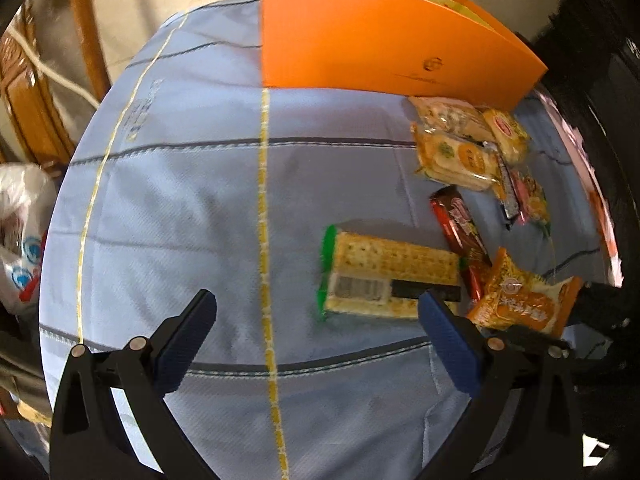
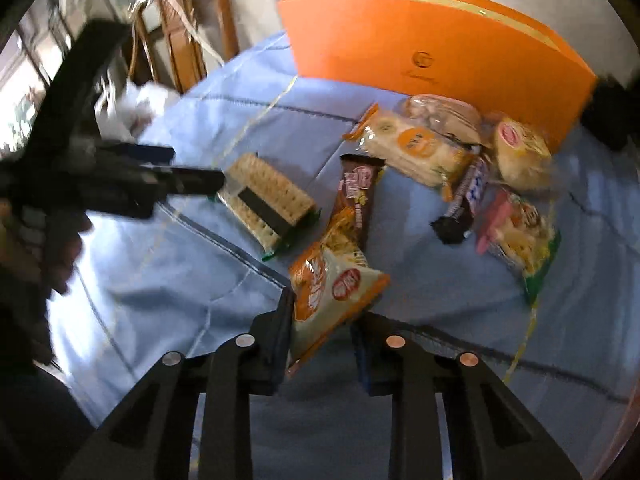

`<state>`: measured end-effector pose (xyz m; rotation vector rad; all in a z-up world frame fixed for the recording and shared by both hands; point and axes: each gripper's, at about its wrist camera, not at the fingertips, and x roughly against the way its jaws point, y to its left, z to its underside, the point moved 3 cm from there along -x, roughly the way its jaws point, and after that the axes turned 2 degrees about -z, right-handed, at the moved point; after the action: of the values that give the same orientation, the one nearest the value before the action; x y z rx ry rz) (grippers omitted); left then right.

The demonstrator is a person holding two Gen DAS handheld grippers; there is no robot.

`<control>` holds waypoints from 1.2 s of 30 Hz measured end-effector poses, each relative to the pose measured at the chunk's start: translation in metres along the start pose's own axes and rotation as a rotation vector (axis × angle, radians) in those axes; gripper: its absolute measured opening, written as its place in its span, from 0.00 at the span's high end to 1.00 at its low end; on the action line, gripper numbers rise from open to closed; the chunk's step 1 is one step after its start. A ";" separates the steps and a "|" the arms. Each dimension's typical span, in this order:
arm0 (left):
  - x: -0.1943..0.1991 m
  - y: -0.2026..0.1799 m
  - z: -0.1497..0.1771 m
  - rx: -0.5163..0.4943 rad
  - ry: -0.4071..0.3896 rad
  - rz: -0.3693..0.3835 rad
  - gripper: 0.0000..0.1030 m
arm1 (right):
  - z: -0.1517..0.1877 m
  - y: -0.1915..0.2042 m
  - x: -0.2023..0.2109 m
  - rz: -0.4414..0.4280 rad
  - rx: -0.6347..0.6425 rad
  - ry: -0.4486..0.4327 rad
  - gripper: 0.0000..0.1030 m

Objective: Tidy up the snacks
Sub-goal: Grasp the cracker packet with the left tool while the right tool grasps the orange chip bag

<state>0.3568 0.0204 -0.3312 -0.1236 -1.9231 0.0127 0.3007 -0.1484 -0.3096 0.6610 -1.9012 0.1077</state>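
Right gripper (image 2: 324,344): I hold its jaws drawn in on the orange-and-white snack packet (image 2: 334,286). The near end of the packet sits between the pads, and I judge this a grip for lifting it out of the pile.
Packet position: it lies at the near edge of the snack group, tilted, its far end overlapping the brown bar (image 2: 356,200).
Left gripper (image 1: 316,336): jaws wide, nothing between them. It hovers just short of the cracker pack (image 1: 392,276), one fingertip over its near corner. I judge I am lining up for that pack next.
Remaining snacks: rice-cracker packs (image 2: 416,148), a round yellow-wrapped cake (image 2: 520,148), a dark bar (image 2: 464,204) and a pink-and-green bag (image 2: 516,232) lie loosely heaped, unsorted, just in front of the box.
Orange box (image 2: 436,44): stands behind the heap, gold-trimmed at the top. Probably the destination, though its inside is hidden from me.
Surface: pale blue cloth (image 1: 192,184) with dark and yellow lines, slightly rumpled.
Room: wooden furniture (image 1: 24,92) and a white plastic bag (image 1: 24,216) beyond the table edge. Detail is blurred.
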 end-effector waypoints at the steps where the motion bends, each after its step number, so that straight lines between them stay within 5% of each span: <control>1: -0.001 -0.005 -0.001 -0.015 -0.004 -0.002 0.04 | 0.001 -0.004 0.001 0.009 -0.007 0.000 0.74; 9: -0.020 -0.065 -0.002 -0.280 -0.064 -0.089 0.04 | 0.040 -0.023 0.007 0.033 -0.063 0.087 0.72; 12: -0.023 -0.072 -0.004 -0.260 -0.091 -0.079 0.04 | 0.051 -0.017 0.014 0.051 -0.034 0.076 0.56; 16: -0.024 -0.076 -0.005 -0.222 -0.114 -0.096 0.04 | 0.054 -0.025 0.023 0.089 -0.050 0.055 0.49; 20: -0.013 -0.080 -0.003 -0.206 -0.180 -0.067 0.04 | 0.054 -0.029 0.030 0.107 -0.058 0.032 0.46; 24: -0.031 -0.084 0.002 -0.214 -0.115 -0.107 0.04 | 0.054 -0.024 0.031 0.115 -0.051 0.030 0.46; 29: -0.028 -0.072 0.005 -0.170 -0.137 -0.124 0.04 | 0.039 -0.014 0.029 0.165 0.041 0.002 0.46; 33: -0.028 -0.064 0.010 -0.214 -0.149 -0.202 0.24 | 0.029 0.003 0.013 0.215 0.254 0.030 0.46; 36: -0.029 -0.047 0.011 -0.152 -0.135 -0.172 0.24 | 0.026 0.005 -0.011 0.212 0.302 0.086 0.43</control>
<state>0.3529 -0.0282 -0.3585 -0.0600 -2.0628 -0.2463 0.2799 -0.1495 -0.3290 0.6404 -1.8838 0.5586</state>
